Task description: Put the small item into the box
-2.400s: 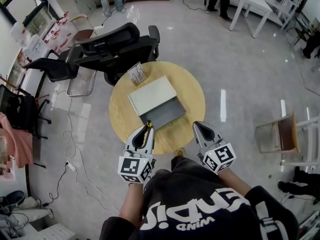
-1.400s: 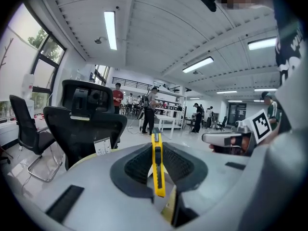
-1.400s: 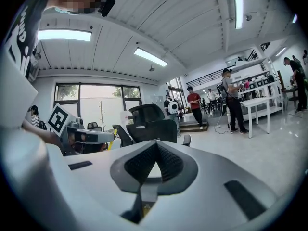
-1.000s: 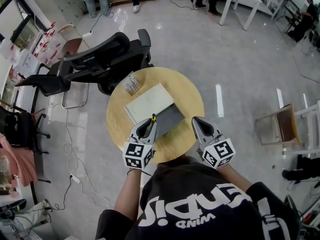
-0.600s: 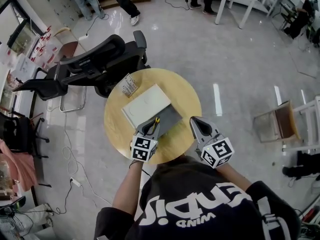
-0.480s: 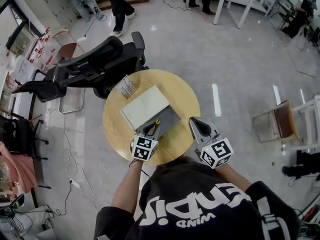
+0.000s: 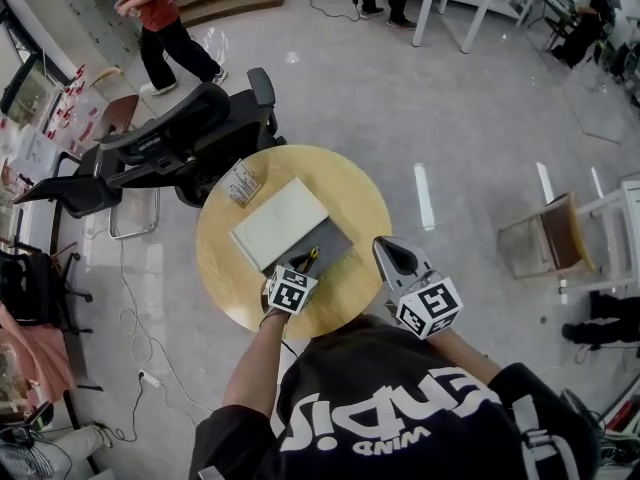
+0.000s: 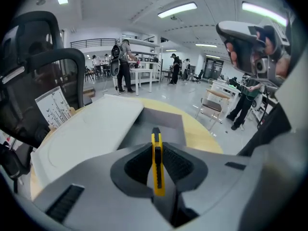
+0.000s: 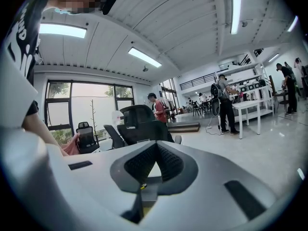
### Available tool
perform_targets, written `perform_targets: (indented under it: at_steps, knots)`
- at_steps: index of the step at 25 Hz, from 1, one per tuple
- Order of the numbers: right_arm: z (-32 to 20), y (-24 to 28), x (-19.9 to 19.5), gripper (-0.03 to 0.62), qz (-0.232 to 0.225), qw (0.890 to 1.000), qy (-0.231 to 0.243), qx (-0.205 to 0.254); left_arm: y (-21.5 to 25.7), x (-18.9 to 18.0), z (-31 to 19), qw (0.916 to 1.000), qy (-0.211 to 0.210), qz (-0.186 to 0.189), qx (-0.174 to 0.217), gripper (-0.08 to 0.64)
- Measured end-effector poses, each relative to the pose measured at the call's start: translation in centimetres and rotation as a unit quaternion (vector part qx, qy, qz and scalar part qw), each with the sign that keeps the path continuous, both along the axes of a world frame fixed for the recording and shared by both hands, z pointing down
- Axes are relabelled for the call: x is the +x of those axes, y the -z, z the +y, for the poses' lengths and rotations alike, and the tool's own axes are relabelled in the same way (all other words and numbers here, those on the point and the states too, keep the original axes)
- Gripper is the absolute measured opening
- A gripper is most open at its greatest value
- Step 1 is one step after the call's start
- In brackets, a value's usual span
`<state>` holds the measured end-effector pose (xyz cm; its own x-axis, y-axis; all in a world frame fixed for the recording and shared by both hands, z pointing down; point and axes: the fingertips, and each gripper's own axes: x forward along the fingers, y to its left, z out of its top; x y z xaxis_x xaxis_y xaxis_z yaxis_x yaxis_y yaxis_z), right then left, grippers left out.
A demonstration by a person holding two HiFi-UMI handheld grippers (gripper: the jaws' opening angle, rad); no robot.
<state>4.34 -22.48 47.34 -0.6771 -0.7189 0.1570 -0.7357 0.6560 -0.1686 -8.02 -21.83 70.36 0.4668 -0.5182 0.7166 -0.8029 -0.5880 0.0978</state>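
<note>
**Round wooden worktop (image 7: 365, 198) carrying an open grey cardboard box (image 7: 336, 240).**
Right hand-held gripper (image 7: 384, 249), at the box's 4 o'clock, is pressed together, empty; left hand-held gripper (image 7: 302, 262), at 6 o'clock, pinches a yellow utility knife (image 7: 313, 256) over the box's edge.

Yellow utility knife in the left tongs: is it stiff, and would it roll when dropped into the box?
Probably stiff: the utility knife stands straight between the left tongs, no bend. Its flat, narrow body likely will not roll, but may slide on the smooth grey box floor. It looks light.
</note>
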Motion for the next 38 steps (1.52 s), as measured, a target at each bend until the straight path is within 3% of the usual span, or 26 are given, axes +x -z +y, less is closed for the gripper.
perform_targets:
  at_steps: [18,38]
  knots:
    - [-1.3,-1.0,1.2,0.000,0.007,1.000,-0.026,-0.007,-3.5,0.5,-0.8,0.9982,-0.020,-0.030,-0.048,0.072]
    - [-0.8,-0.7,1.6,0.000,0.010,0.999,-0.030,-0.006,-4.0,1.2,-0.3,0.9965,-0.030,-0.022,-0.075,0.074]
